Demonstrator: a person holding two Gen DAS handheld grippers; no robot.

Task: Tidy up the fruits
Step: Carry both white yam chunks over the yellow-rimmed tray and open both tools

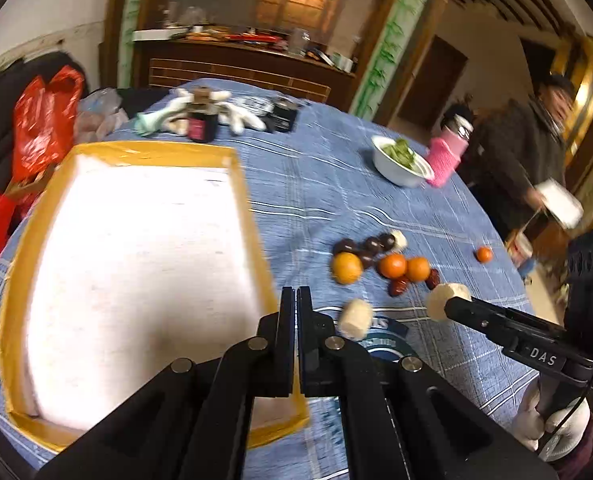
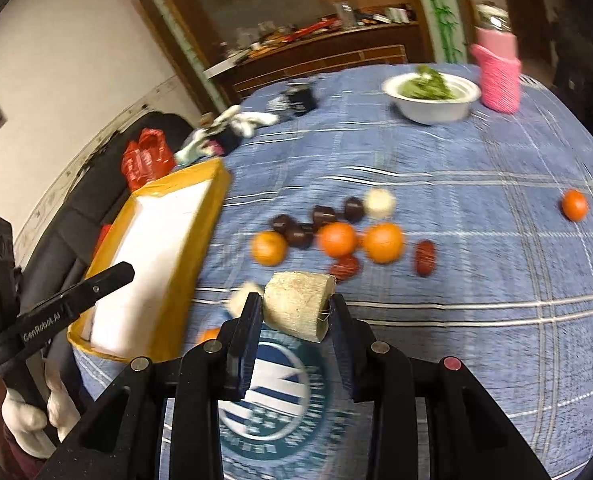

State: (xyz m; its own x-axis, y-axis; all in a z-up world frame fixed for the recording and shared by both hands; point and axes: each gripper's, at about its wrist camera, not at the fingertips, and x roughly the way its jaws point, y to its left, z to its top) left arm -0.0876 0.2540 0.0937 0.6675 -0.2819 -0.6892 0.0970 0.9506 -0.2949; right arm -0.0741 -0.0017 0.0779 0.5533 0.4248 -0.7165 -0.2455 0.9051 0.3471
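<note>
My right gripper (image 2: 296, 304) is shut on a pale cut sugarcane piece (image 2: 298, 310), held just above the blue cloth; it also shows in the left wrist view (image 1: 442, 300). My left gripper (image 1: 295, 292) is shut and empty over the near right edge of the white foam tray with yellow rim (image 1: 136, 272). A second pale piece (image 1: 355, 318) lies on the cloth close by. Oranges (image 2: 338, 238), dark chestnuts (image 2: 296, 234) and red dates (image 2: 424, 256) lie in a cluster. One small orange (image 2: 574, 205) lies apart at the right.
A white bowl of greens (image 2: 430, 94) and a pink-sleeved bottle (image 2: 496, 72) stand at the far side. Gloves and a dark jar (image 1: 202, 120) lie beyond the tray. A red bag (image 1: 44, 120) is off the table's left. A person (image 1: 536, 140) stands at the right.
</note>
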